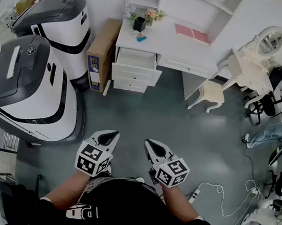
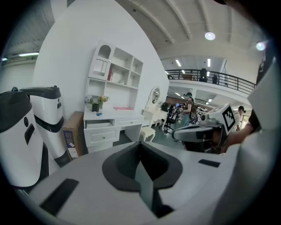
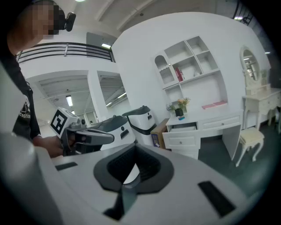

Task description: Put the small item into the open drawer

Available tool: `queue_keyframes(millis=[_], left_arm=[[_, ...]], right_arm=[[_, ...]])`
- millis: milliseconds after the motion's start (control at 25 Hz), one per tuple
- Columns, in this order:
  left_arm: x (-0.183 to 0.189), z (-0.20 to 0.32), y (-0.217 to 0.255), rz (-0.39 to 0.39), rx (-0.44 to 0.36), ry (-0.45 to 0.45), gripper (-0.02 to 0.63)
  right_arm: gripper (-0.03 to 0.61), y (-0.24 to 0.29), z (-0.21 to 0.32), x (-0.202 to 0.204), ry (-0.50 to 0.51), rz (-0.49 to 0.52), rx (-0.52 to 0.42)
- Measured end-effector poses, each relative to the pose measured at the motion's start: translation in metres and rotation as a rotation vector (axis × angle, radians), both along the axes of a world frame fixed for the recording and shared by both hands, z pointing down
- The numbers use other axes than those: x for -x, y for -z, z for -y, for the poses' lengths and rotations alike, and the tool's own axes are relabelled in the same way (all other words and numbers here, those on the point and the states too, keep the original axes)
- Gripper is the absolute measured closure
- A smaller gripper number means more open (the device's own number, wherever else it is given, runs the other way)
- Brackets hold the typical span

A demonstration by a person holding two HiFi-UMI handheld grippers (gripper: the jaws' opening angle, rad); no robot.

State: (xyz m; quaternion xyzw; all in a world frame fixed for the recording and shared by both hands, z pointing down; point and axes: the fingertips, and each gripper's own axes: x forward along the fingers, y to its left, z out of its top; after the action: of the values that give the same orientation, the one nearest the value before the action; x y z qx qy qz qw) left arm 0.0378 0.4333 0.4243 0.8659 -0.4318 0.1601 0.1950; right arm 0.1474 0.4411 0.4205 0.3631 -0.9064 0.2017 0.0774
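Head view: left gripper (image 1: 108, 137) and right gripper (image 1: 153, 147) hover well apart from the white desk (image 1: 166, 38), where a small blue item (image 1: 141, 38), too distant to identify, lies on top, over the open drawer (image 1: 136, 58). Left gripper view: jaws together, empty. Right gripper view: likewise.

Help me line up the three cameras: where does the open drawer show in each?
Head view: open drawer upper centre, top of the desk's stack.
Left gripper view: open drawer left of centre, mid-height.
Right gripper view: open drawer right of centre.
Shared landmark: black flower pot on the desk above it.
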Motion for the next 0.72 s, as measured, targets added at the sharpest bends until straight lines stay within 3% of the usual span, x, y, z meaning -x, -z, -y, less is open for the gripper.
queue_keyframes(millis=[560, 720], left_arm=[[0.004, 0.017, 0.004, -0.011, -0.015, -0.021, 0.6], [0.007, 0.021, 0.0, -0.008, 0.001, -0.05, 0.6]], right_arm=[[0.571, -0.003, 0.011, 0.008, -0.014, 0.026, 0.023], [0.569, 0.003, 0.015, 0.017, -0.027, 0.015, -0.014]])
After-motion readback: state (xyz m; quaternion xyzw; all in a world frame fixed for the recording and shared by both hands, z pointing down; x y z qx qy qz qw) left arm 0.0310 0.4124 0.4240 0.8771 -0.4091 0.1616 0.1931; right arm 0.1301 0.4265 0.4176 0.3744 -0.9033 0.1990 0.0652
